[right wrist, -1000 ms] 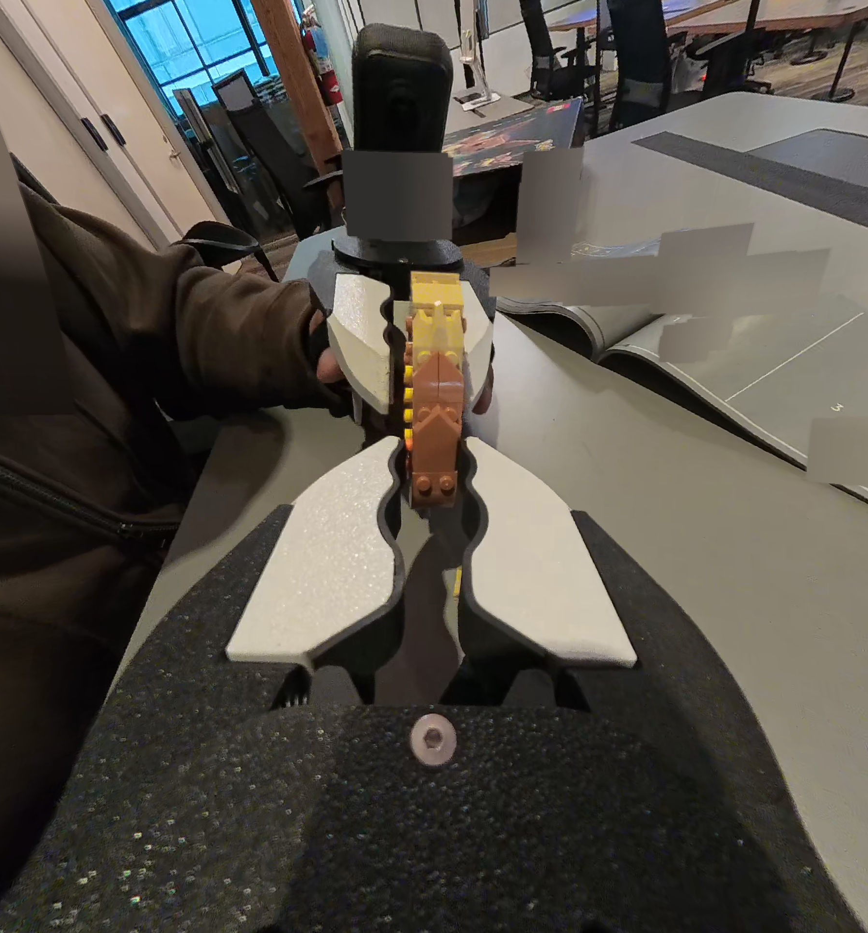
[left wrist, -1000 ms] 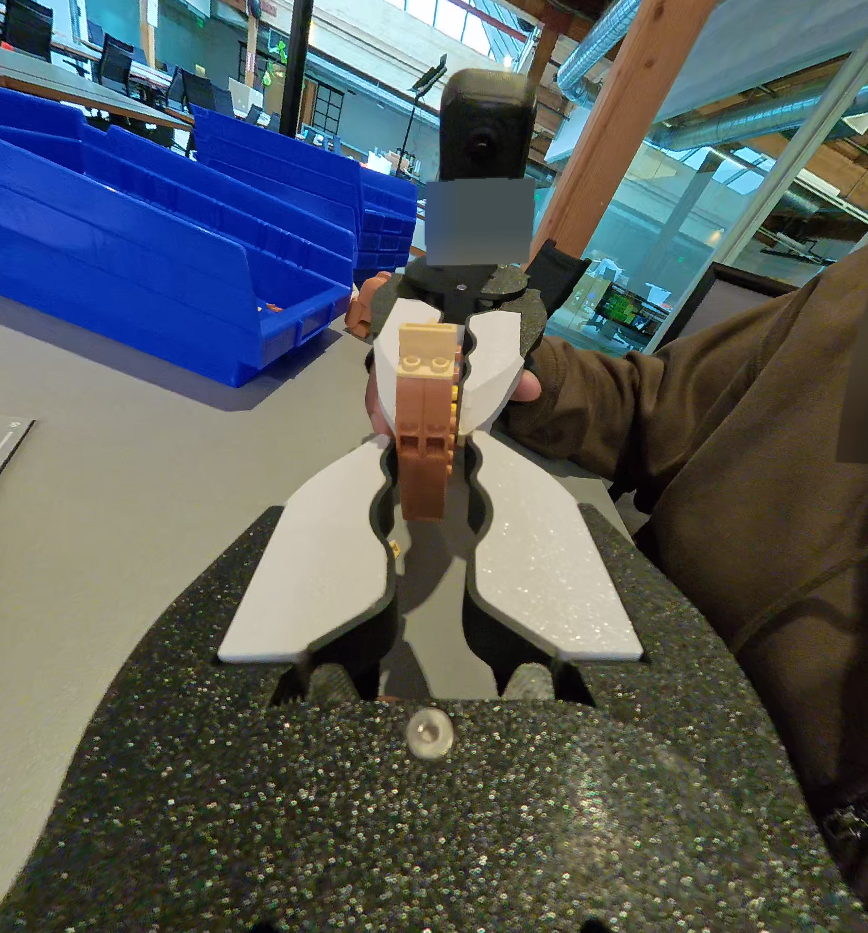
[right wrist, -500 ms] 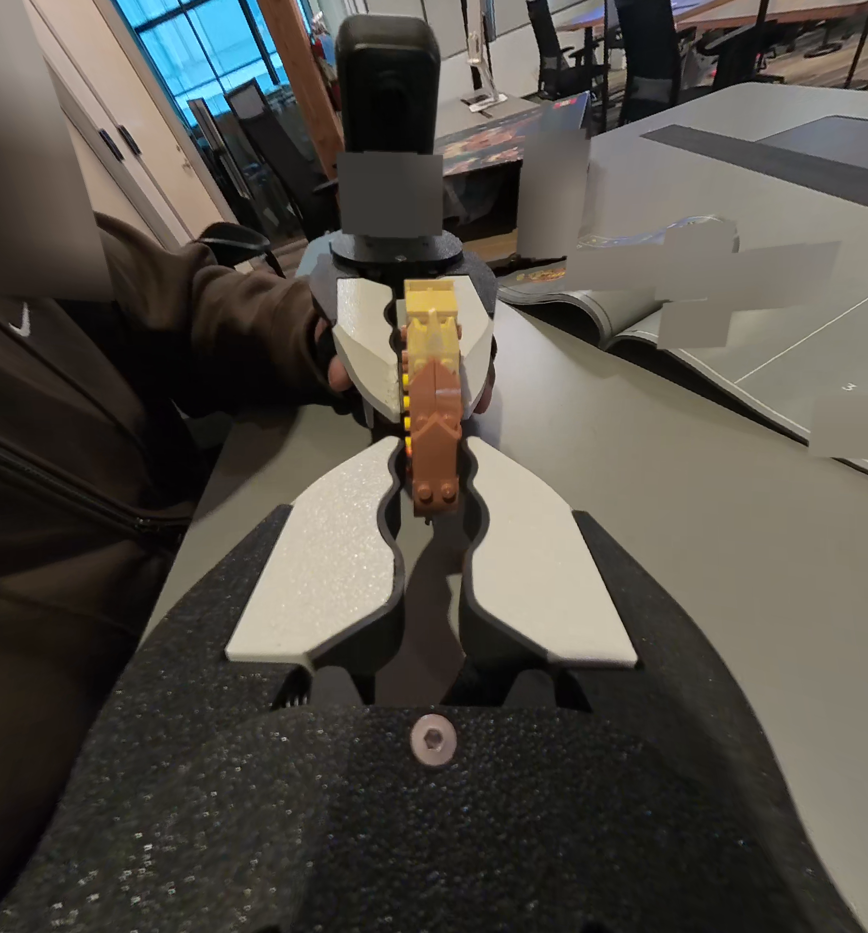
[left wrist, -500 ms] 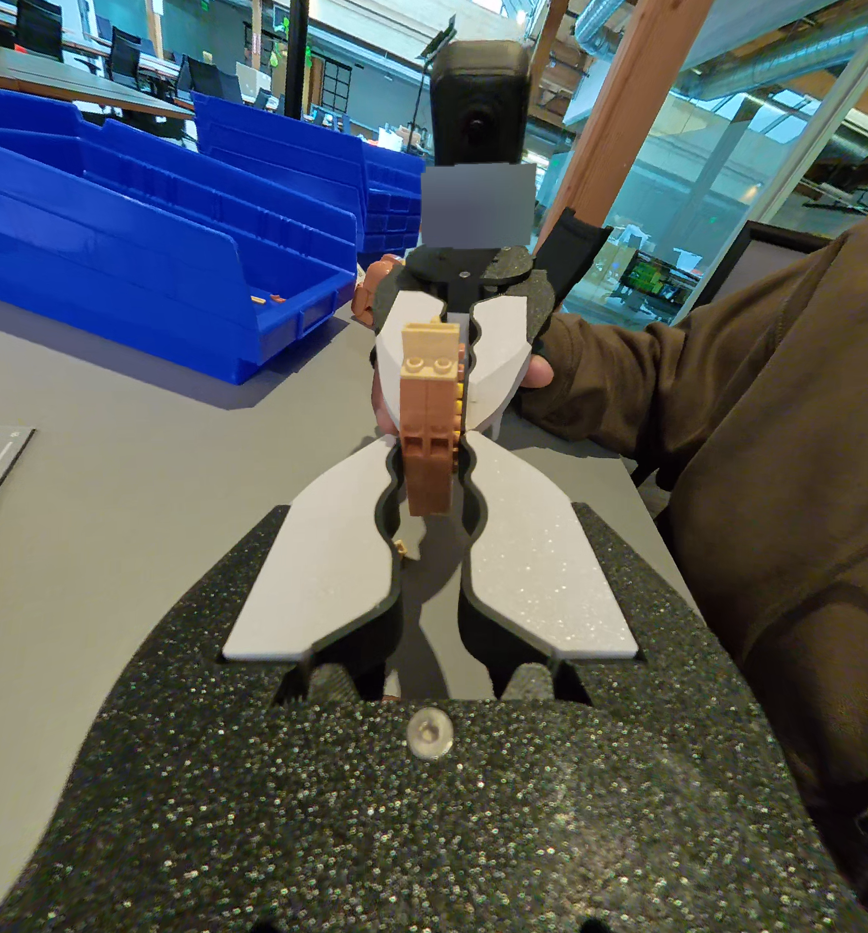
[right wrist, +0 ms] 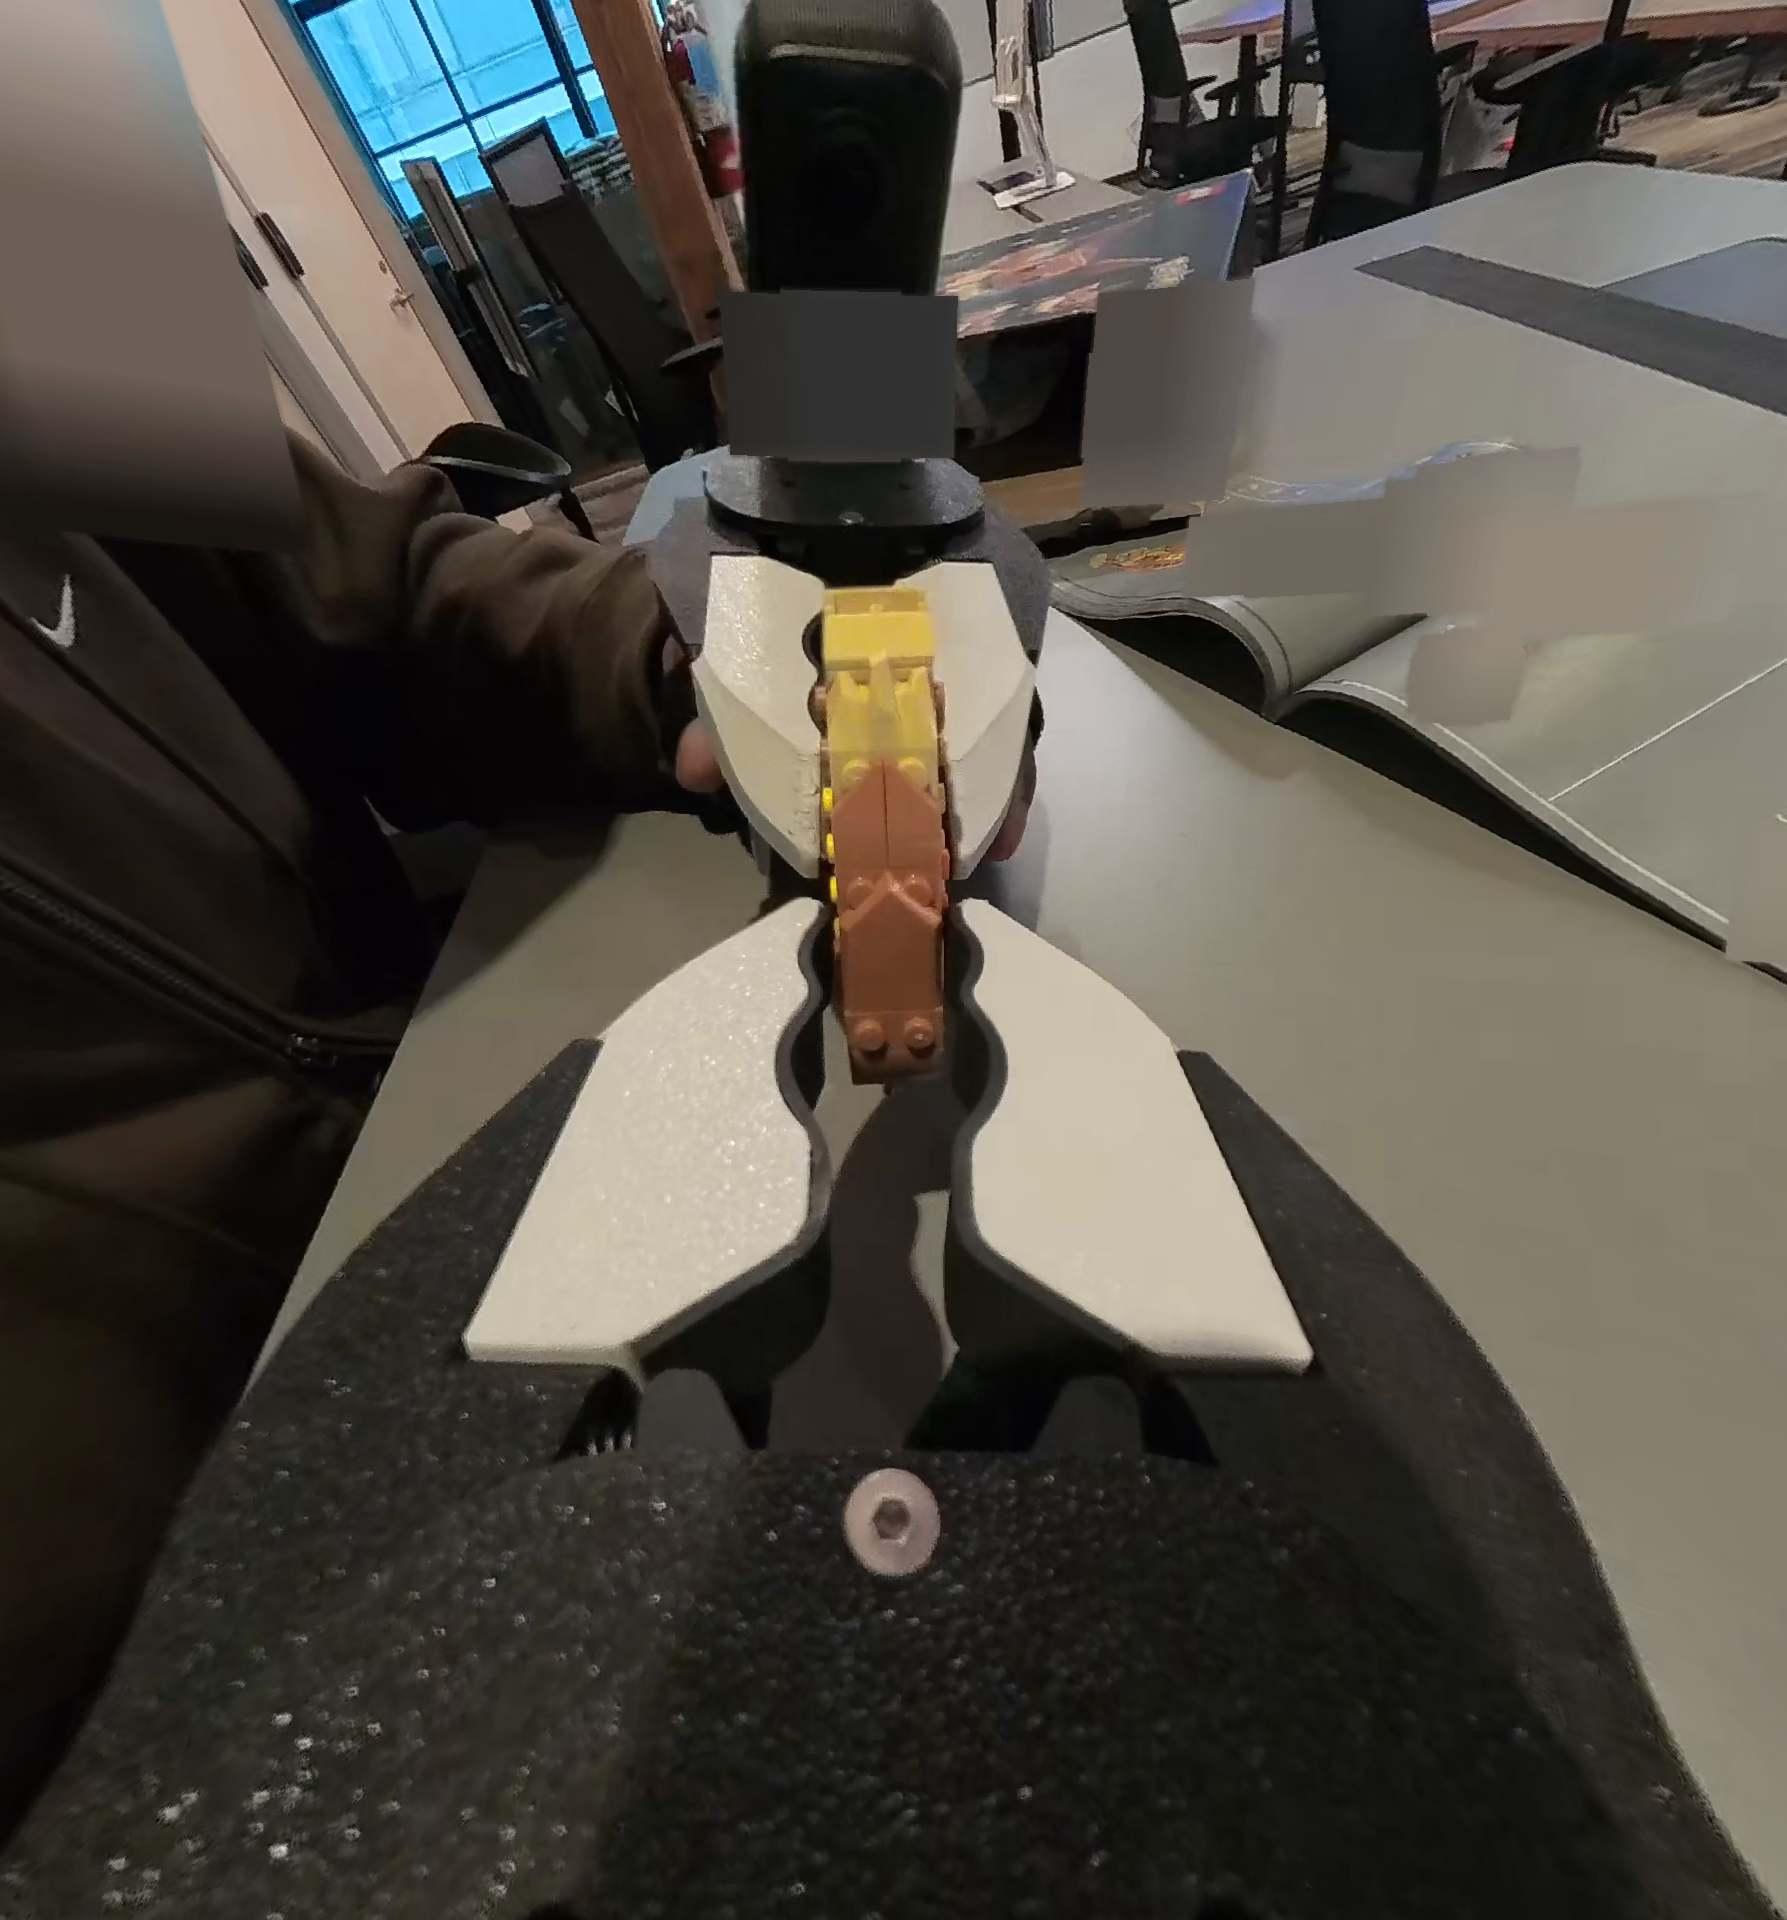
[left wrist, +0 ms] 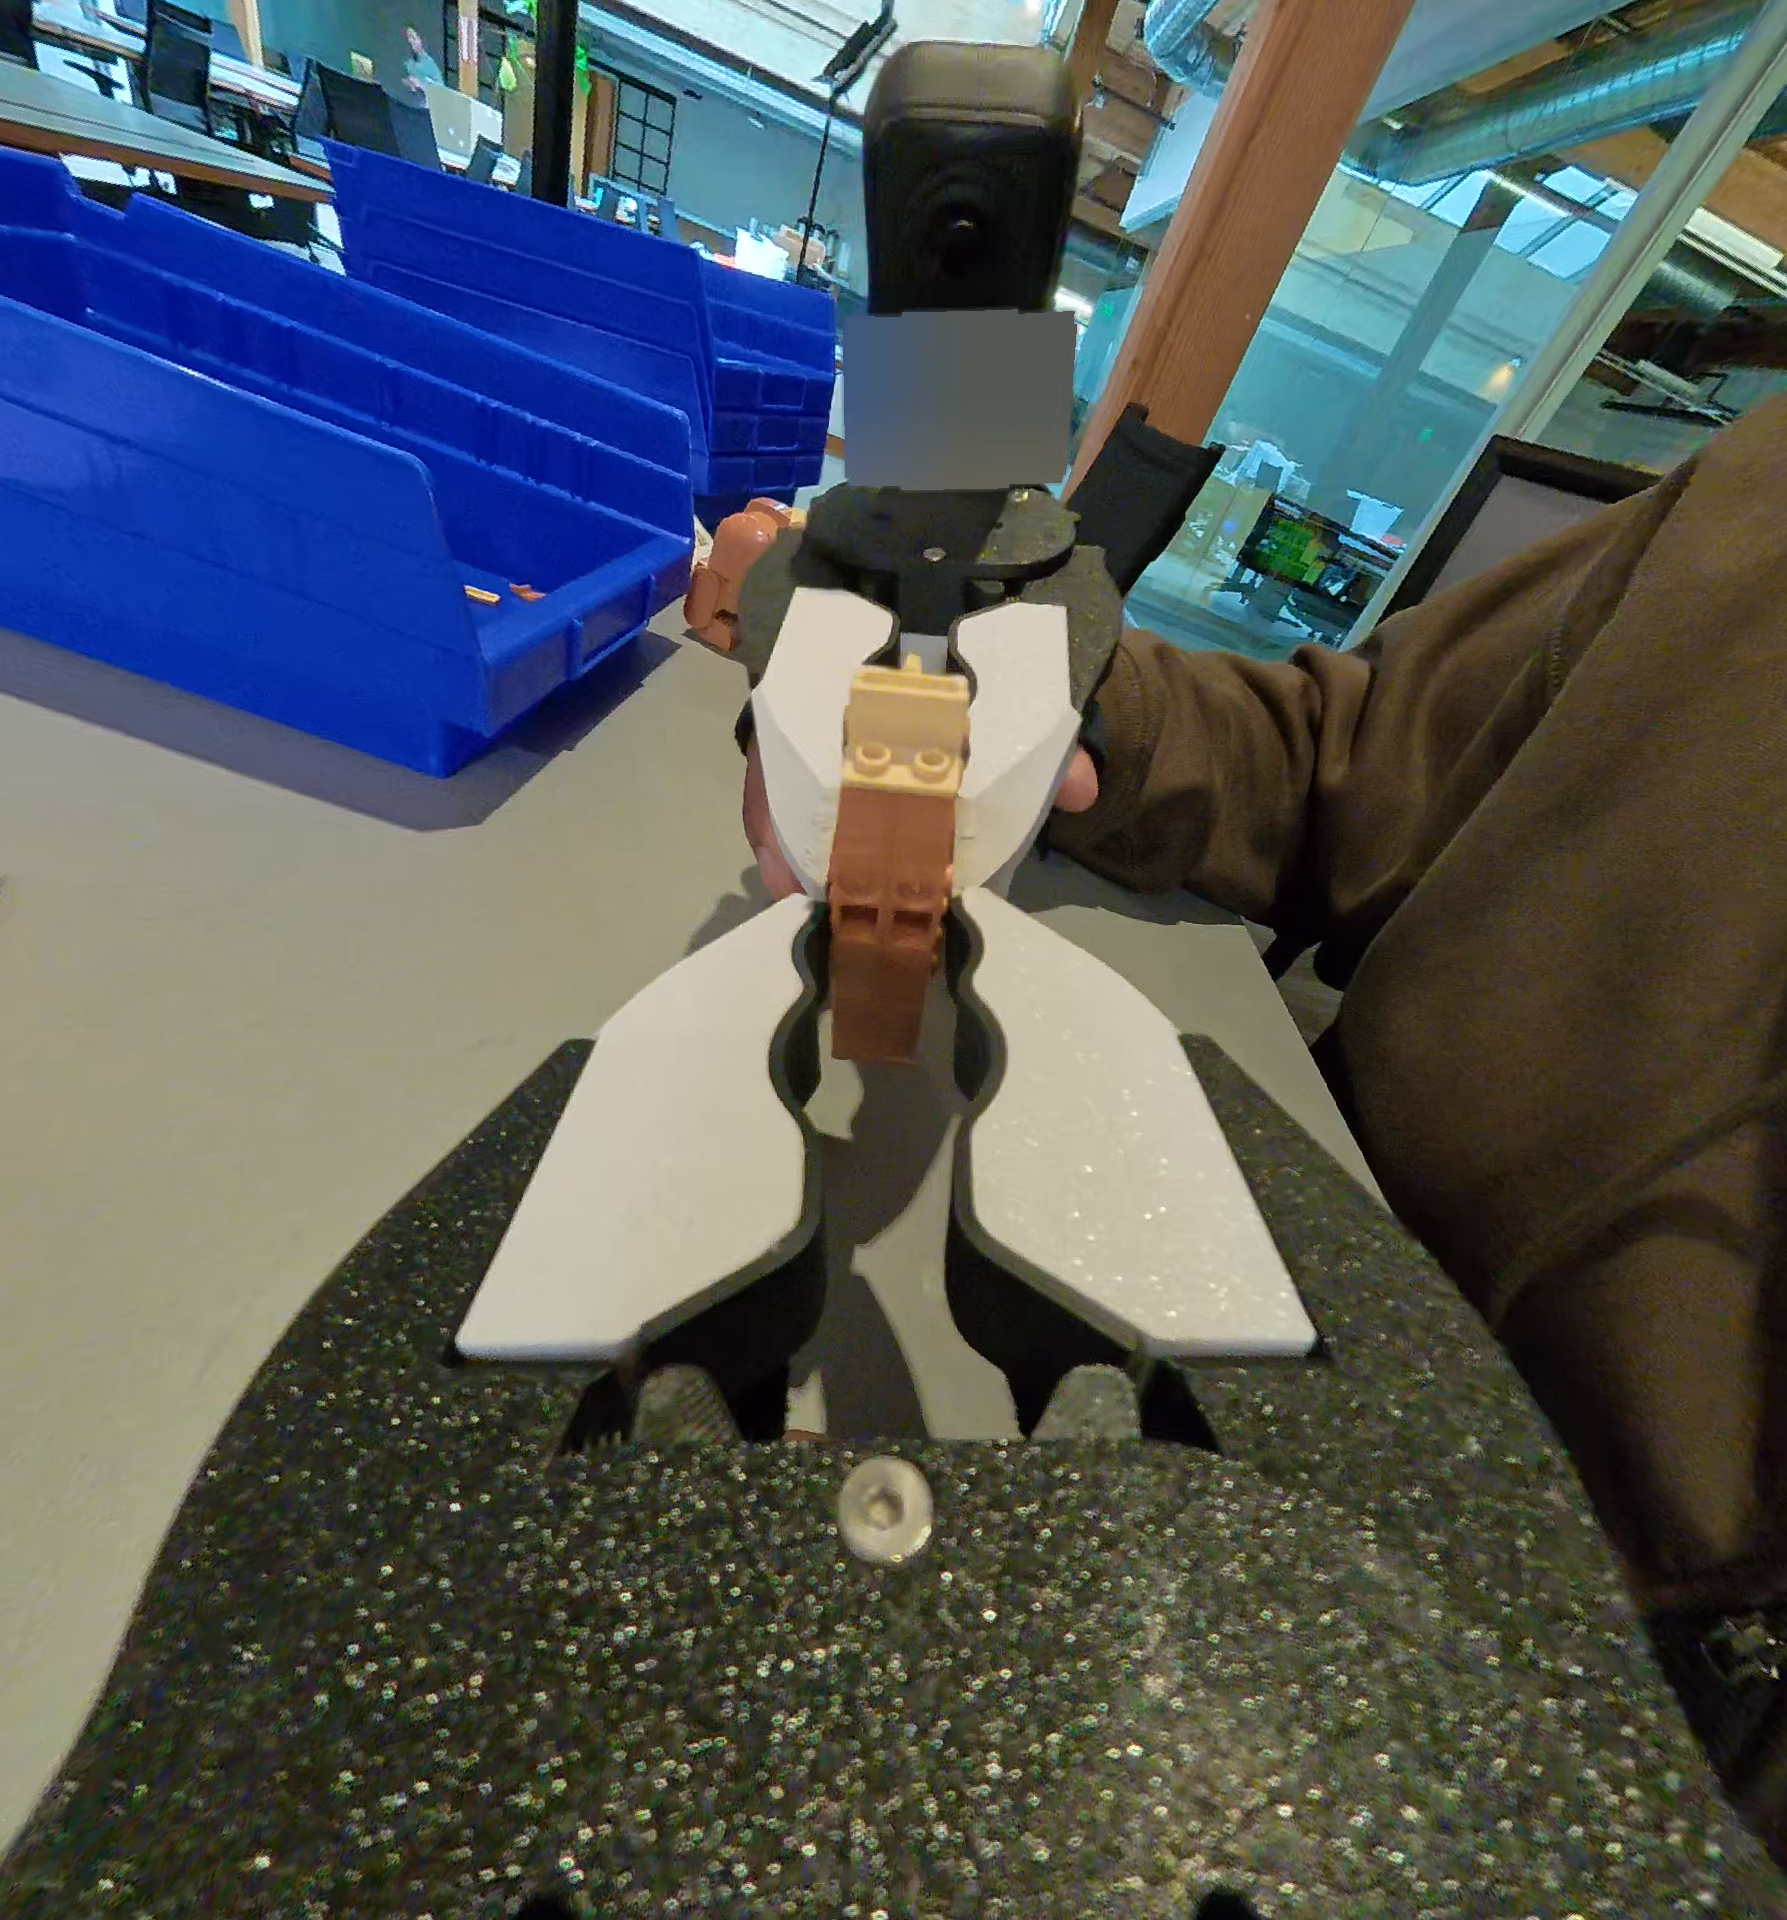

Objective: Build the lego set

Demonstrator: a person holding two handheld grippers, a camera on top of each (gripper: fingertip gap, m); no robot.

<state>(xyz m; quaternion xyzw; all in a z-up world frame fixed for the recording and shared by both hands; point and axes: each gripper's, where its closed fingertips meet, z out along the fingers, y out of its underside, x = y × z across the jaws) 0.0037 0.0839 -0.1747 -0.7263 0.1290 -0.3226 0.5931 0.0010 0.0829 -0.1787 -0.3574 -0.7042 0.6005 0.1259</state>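
Progress looks partial: a narrow brown and tan lego assembly is already joined into one strip, held in the air above the grey surface between the two tools, which face each other tip to tip. The left tool pinches the brown end, and the right tool pinches the same assembly from the opposite side, its yellow-tan end reaching toward the left tool's fingers. Beyond the assembly, blue bins hold a few loose pieces, and an open instruction booklet lies to one side, so I judge many steps remain.
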